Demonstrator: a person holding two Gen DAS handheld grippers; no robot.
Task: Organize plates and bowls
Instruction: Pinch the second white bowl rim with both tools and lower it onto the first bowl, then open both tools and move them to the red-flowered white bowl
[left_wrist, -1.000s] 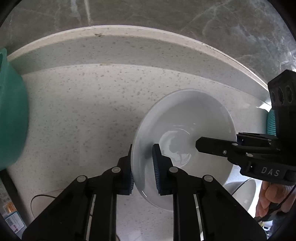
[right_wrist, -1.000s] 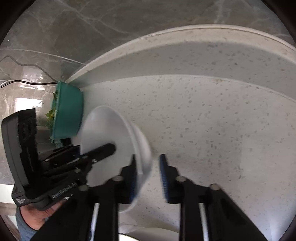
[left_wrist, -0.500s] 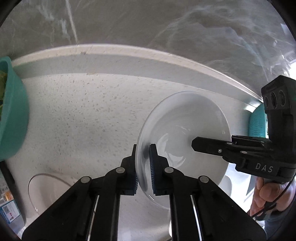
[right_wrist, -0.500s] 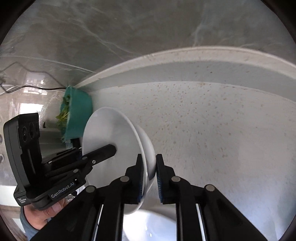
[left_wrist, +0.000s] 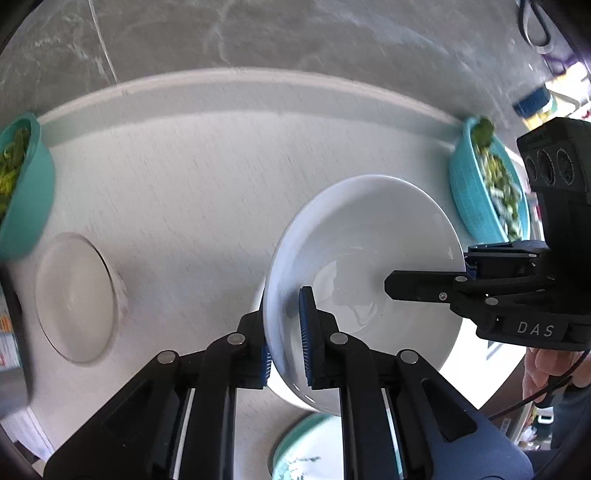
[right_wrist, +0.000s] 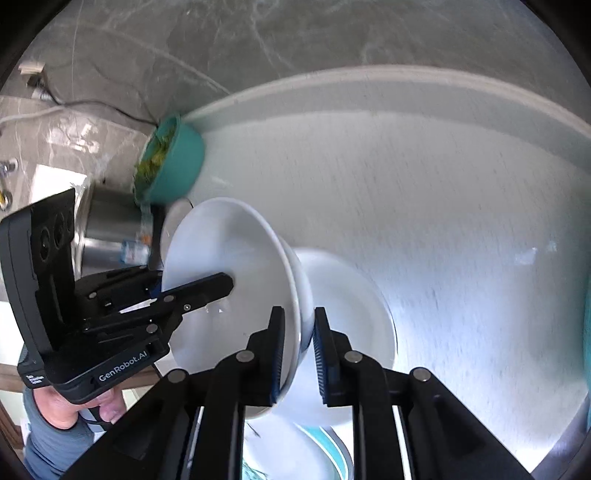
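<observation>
A white bowl (left_wrist: 369, 240) hangs above the speckled counter, held by both grippers on opposite rims. My left gripper (left_wrist: 286, 332) is shut on its near rim in the left wrist view. My right gripper (right_wrist: 298, 347) is shut on the other rim of the white bowl (right_wrist: 221, 258) in the right wrist view. Each gripper shows in the other's view, the right one (left_wrist: 461, 284) and the left one (right_wrist: 159, 288). A second white bowl (left_wrist: 74, 295) rests on the counter at the left. Another white dish (right_wrist: 351, 317) lies below the held bowl.
A teal bowl of greens (left_wrist: 22, 184) stands at the far left, also in the right wrist view (right_wrist: 170, 162). A teal dish of greens (left_wrist: 487, 192) stands at the right. A teal-rimmed plate (left_wrist: 310, 446) lies near the front edge. A steel pot (right_wrist: 110, 229) stands beyond the counter.
Both grippers have lifted the white bowl higher and pulled back from the counter. More of the counter and the other dishes have come into view.
</observation>
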